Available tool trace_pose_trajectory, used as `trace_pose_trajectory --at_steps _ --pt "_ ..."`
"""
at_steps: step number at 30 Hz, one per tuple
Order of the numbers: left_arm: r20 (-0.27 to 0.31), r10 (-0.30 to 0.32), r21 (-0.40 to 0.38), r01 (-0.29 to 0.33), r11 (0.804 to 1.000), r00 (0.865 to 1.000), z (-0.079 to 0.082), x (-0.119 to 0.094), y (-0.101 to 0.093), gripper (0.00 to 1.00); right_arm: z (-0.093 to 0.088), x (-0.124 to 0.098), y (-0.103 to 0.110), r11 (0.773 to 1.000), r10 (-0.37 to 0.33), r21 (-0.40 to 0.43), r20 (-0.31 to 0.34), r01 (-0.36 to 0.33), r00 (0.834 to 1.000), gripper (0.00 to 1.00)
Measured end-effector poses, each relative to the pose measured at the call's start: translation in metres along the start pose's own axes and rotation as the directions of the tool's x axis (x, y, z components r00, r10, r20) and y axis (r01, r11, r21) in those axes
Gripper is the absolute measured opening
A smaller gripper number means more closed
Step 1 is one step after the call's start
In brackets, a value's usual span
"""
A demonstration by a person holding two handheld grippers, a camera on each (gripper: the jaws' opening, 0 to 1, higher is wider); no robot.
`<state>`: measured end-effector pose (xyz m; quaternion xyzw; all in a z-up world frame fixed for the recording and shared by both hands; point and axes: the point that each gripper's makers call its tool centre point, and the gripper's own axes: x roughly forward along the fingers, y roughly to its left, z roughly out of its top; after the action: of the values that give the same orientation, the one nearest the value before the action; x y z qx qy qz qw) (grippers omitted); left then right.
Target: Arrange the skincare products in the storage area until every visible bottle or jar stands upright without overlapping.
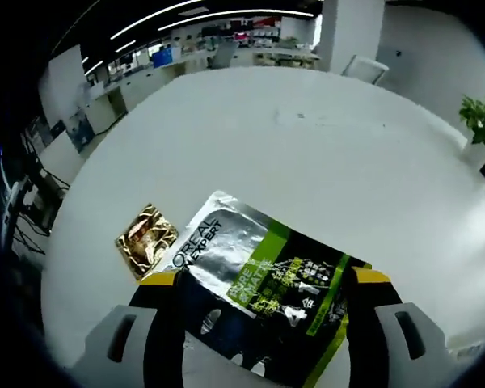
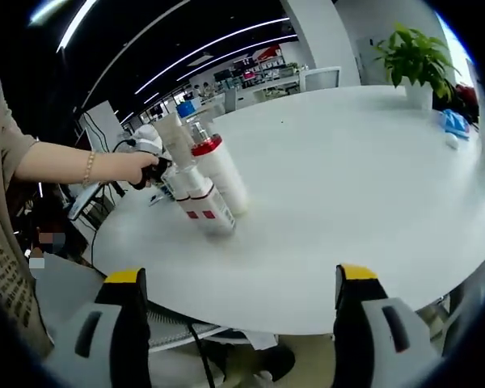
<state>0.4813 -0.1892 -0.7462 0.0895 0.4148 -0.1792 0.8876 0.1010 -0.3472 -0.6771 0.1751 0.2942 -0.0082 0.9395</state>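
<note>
A silver, green and black skincare sachet [image 1: 259, 267] lies flat on the white round table [image 1: 307, 153]. My left gripper [image 1: 264, 279] hovers over its near end, open, with one yellow-tipped jaw on each side of it. A small gold foil packet [image 1: 145, 238] lies just left of the sachet. In the right gripper view, a tight cluster of white bottles stands near the table's left edge: a pump bottle with a red collar [image 2: 220, 174], a tall pale tube [image 2: 175, 136] and two small red-marked bottles [image 2: 204, 204]. My right gripper [image 2: 240, 276] is open, off the table's near edge.
A person's hand [image 2: 137, 167] holds a dark handle right behind the bottle cluster. A potted plant [image 2: 416, 61] and small blue items [image 2: 455, 121] sit at the table's far right. A chair [image 1: 365, 69] stands beyond the far edge.
</note>
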Motion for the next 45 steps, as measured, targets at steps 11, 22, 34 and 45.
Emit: trace_pose_trajectory --at_steps 11,22,34,45 --pt "0.05 -0.167 0.169 0.156 0.973 0.985 -0.016 -0.016 -0.009 0.81 0.004 0.002 0.011 1.0 0.013 -0.011 0.012 -0.013 1.0 0.97" --pt "-0.022 -0.371 0.397 0.349 0.849 0.928 -0.062 -0.054 -0.028 0.81 0.004 -0.002 0.023 0.999 0.029 -0.016 0.033 -0.029 0.999 0.97" --pt "-0.171 -0.518 0.593 0.508 0.625 0.838 -0.112 -0.095 -0.05 0.81 0.006 -0.006 0.035 0.999 0.03 -0.019 0.067 -0.028 0.997 0.96" --pt "-0.21 -0.547 0.631 0.539 0.557 0.811 -0.13 -0.112 -0.07 0.81 -0.003 -0.018 0.045 1.0 0.01 -0.012 0.09 -0.009 0.996 0.96"
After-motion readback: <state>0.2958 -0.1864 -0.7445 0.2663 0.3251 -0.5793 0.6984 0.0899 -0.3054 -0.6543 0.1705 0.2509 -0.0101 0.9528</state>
